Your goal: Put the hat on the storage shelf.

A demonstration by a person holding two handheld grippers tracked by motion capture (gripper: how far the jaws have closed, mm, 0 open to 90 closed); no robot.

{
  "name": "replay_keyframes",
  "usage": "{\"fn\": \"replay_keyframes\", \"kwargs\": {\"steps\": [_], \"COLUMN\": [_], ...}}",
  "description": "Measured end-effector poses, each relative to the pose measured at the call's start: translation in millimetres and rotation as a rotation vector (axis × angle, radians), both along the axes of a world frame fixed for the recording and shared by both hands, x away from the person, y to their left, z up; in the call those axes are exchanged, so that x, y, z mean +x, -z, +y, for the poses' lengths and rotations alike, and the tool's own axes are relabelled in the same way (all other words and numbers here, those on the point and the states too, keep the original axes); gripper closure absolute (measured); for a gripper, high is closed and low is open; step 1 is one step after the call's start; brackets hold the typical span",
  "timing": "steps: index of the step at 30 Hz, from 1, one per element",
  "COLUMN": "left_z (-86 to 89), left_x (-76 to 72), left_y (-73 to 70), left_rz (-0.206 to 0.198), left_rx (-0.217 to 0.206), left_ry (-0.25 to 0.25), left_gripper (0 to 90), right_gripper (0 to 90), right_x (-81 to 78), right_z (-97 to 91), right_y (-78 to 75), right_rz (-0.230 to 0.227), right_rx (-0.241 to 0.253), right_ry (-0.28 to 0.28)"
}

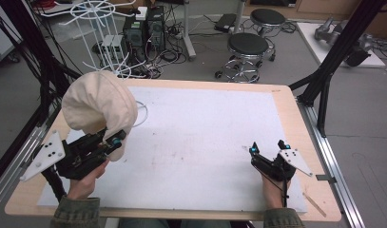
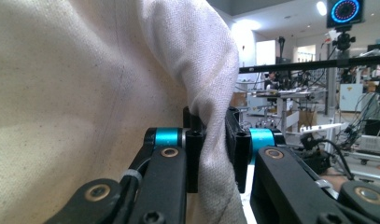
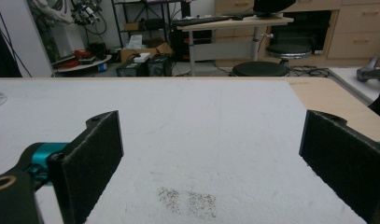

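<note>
A cream cloth bag (image 1: 100,103) hangs bunched above the table's left side. My left gripper (image 1: 112,138) is shut on its lower edge. In the left gripper view the cream cloth (image 2: 85,93) fills the left and a fold of it is pinched between the two black jaws at the left gripper (image 2: 214,140). My right gripper (image 1: 268,148) rests low over the white mat (image 1: 205,142) at the right, open, with nothing between its fingers. In the right gripper view the right gripper (image 3: 211,154) has its pads (image 3: 92,158) wide apart over the bare mat (image 3: 187,130).
A white wire loop (image 1: 142,113) lies on the mat just right of the cloth. Wooden table edge (image 1: 295,109) borders the mat. Two black stools (image 1: 247,47) and computer boxes (image 1: 143,31) stand beyond the far edge. Black frame posts (image 1: 324,80) rise at the right.
</note>
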State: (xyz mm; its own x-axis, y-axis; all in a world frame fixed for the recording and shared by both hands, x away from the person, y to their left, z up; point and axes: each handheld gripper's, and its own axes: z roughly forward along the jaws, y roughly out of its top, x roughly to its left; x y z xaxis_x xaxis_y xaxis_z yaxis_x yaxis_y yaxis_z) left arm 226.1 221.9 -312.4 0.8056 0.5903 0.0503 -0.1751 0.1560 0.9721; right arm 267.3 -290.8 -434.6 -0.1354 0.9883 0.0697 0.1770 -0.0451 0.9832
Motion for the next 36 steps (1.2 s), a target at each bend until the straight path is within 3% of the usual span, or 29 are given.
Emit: {"fn": "replay_keyframes", "kwargs": {"steps": [4, 10, 11, 12, 21, 22, 24, 25, 32, 36], "left_z": [-0.7, 1.2, 2.0, 2.0, 0.6, 0.6, -0.2, 0.1, 2.6, 3.7], "left_x": [-2.0, -4.9, -4.5, -4.5, 4.8, 4.8, 9.2, 14.9, 29.2, 38.5], "left_y": [-6.7, -27.4, -40.4, -40.4, -103.1, -103.1, -117.8, -136.3, -165.8, -174.2], "left_rz": [-0.008, -0.034, -0.051, -0.051, -0.114, -0.114, -0.117, -0.121, -0.138, -0.135], "left_rx": [0.004, 0.037, 0.055, 0.055, 0.127, 0.127, 0.144, 0.156, 0.158, 0.159], "left_ry": [0.001, -0.041, -0.059, -0.059, -0.094, -0.094, -0.101, -0.108, -0.12, -0.126], "left_gripper": [81.6, 81.5, 81.6, 81.5, 81.5, 81.5, 81.5, 81.5, 81.6, 81.5], "right_gripper": [5.0, 5.0, 5.0, 5.0, 5.0, 5.0, 5.0, 5.0, 5.0, 5.0], "right_x": [-0.3, -0.3, -0.4, -0.4, -0.2, -0.2, -0.7, -0.7, 0.0, -0.2], "right_z": [-0.2, 1.5, 1.7, 1.7, 2.8, 2.8, 2.5, 2.7, 3.2, 3.1], "right_y": [-0.1, -0.1, -0.2, -0.2, -0.4, -0.4, -0.6, -0.5, -0.2, -0.3], "right_rz": [0.001, -0.002, -0.004, -0.004, -0.004, -0.004, -0.003, -0.005, -0.001, 0.006], "right_rx": [0.006, 0.005, 0.003, 0.003, -0.003, -0.003, 0.003, 0.004, 0.004, 0.011], "right_ry": [-0.003, -0.011, -0.012, -0.012, -0.029, -0.029, -0.033, -0.033, -0.042, -0.042]}}
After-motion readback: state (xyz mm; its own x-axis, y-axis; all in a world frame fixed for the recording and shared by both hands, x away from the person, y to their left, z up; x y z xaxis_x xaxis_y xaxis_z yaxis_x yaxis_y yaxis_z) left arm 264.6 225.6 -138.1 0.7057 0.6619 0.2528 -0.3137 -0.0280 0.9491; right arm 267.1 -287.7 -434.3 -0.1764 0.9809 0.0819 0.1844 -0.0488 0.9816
